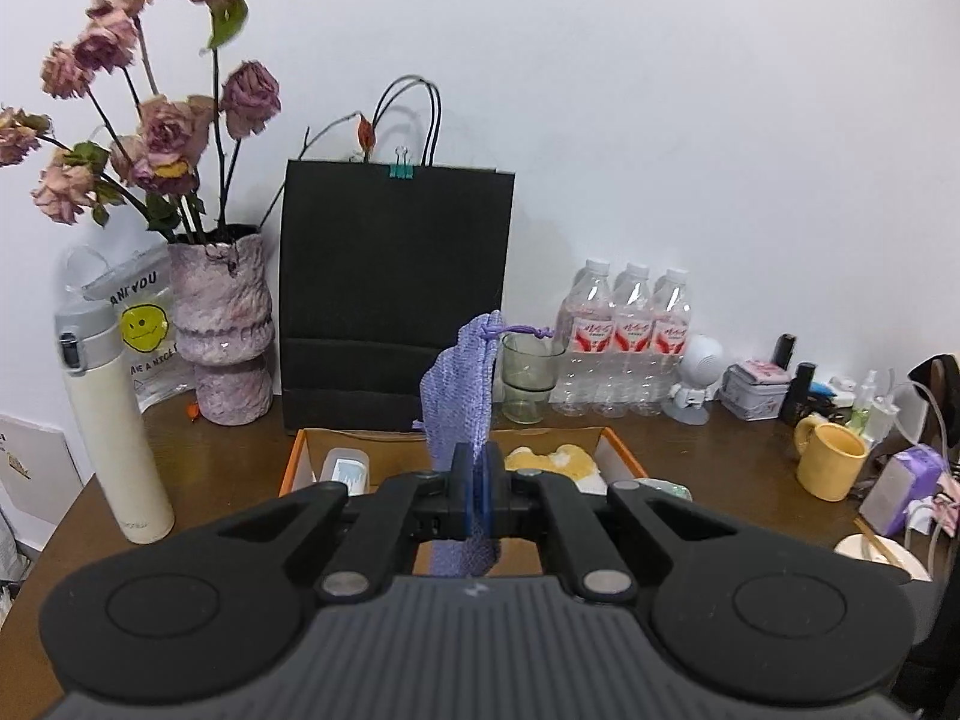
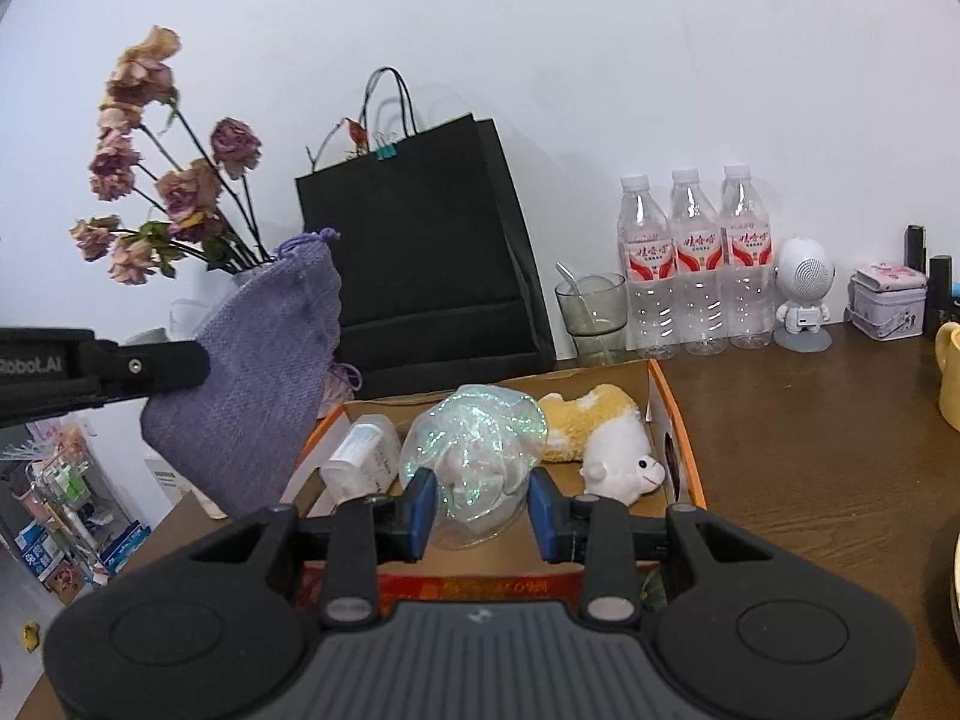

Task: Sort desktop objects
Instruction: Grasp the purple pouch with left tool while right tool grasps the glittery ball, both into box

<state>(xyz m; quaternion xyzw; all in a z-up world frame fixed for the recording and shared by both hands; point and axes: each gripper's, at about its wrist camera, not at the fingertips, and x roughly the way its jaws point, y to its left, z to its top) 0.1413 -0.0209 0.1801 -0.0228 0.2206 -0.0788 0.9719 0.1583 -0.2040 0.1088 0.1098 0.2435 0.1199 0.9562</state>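
My left gripper (image 1: 478, 495) is shut on a purple drawstring pouch (image 1: 462, 396) and holds it in the air above the near edge of an orange-rimmed cardboard box (image 1: 291, 468). The right wrist view shows the pouch (image 2: 258, 372) hanging from the left gripper's finger (image 2: 156, 363) to the left of the box (image 2: 675, 414). My right gripper (image 2: 482, 510) is open over the box, with its fingers on either side of an iridescent organza bag (image 2: 474, 450); they do not grip it. A white plastic case (image 2: 360, 456) and a plush sheep (image 2: 606, 438) lie in the box.
Behind the box stand a black paper bag (image 1: 396, 300), a vase of dried roses (image 1: 225, 324), a glass cup (image 1: 528, 378) and three water bottles (image 1: 630, 336). A white thermos (image 1: 114, 426) stands left. A yellow mug (image 1: 831, 459), tin and small figure (image 1: 696, 378) sit right.
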